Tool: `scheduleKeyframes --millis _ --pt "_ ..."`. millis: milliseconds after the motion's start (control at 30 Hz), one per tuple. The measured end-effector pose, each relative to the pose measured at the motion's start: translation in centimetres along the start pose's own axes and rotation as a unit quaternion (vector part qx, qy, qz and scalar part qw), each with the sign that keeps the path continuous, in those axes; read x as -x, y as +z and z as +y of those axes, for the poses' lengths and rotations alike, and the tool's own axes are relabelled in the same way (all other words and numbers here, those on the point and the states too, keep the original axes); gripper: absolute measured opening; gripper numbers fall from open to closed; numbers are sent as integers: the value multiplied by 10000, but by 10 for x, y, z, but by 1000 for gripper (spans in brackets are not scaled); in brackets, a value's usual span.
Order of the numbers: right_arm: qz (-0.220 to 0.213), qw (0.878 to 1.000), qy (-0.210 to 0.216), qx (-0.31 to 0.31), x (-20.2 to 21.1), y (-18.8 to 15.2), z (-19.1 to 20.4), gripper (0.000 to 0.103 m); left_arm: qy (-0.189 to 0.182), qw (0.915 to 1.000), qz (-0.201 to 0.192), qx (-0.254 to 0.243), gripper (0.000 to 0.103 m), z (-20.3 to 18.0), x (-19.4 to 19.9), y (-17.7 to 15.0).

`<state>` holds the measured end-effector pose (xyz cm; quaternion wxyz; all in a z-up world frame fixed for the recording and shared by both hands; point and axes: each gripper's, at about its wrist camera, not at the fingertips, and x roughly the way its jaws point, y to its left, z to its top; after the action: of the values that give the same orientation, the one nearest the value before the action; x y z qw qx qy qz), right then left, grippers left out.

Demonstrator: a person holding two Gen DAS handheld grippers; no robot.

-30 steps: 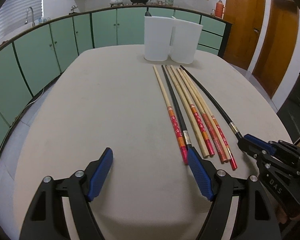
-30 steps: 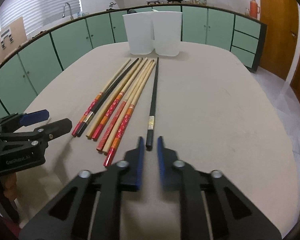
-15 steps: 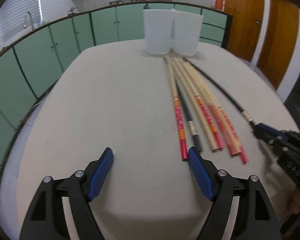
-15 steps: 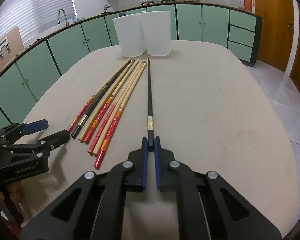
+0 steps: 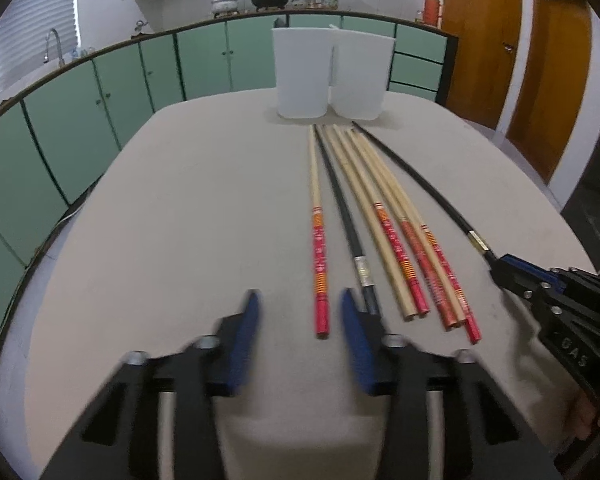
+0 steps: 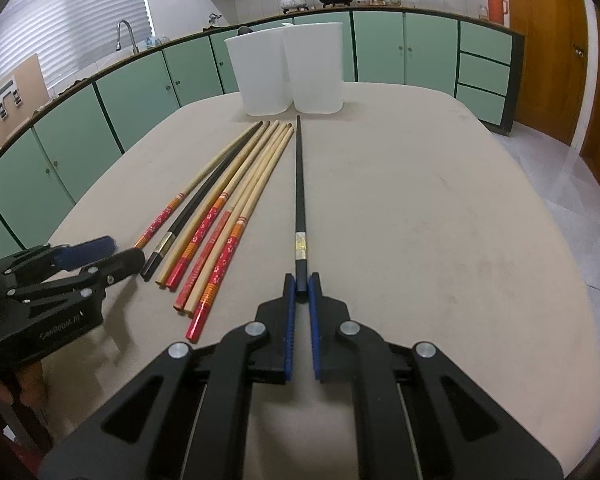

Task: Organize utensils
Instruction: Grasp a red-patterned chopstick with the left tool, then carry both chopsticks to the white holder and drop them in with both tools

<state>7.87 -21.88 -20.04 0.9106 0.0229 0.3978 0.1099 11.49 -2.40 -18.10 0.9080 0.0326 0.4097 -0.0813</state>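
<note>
Several long chopsticks lie side by side on the beige table (image 5: 172, 216): wooden ones with red ends (image 5: 396, 236) and a black one (image 5: 346, 220) among them. My right gripper (image 6: 301, 286) is shut on the near end of a separate black chopstick (image 6: 299, 184), which lies flat on the table. My left gripper (image 5: 298, 312) is open, its blue pads on either side of the end of the leftmost red-ended chopstick (image 5: 319, 256). Two white containers (image 5: 328, 74) stand at the table's far end.
Green kitchen cabinets (image 5: 100, 92) curve around the far and left sides. Wooden doors (image 5: 548, 64) stand at the right. The table's edges fall away on the left and right. The right gripper also shows in the left wrist view (image 5: 500, 270).
My right gripper has closed on the end of the black chopstick. My left gripper has moved right to the leftmost red-ended chopstick and narrowed its opening.
</note>
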Motion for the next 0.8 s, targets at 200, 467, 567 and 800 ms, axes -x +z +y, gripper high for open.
scheduleKeyframes --millis 200,467,567,800 --pt "-3 10000 31 -21 0 0 0 6 -138 9999 -74 -32 6 -6 1 -2" --pt "-231 9996 105 121 23 18 -1 6 -157 9988 -456 -63 6 3 33 14" --pt "-483 9986 109 171 40 32 -4 6 -136 9972 -729 -90 6 7 53 29" --pt "-933 9952 175 242 74 72 -10 6 -191 9922 -1229 -73 6 15 87 70"
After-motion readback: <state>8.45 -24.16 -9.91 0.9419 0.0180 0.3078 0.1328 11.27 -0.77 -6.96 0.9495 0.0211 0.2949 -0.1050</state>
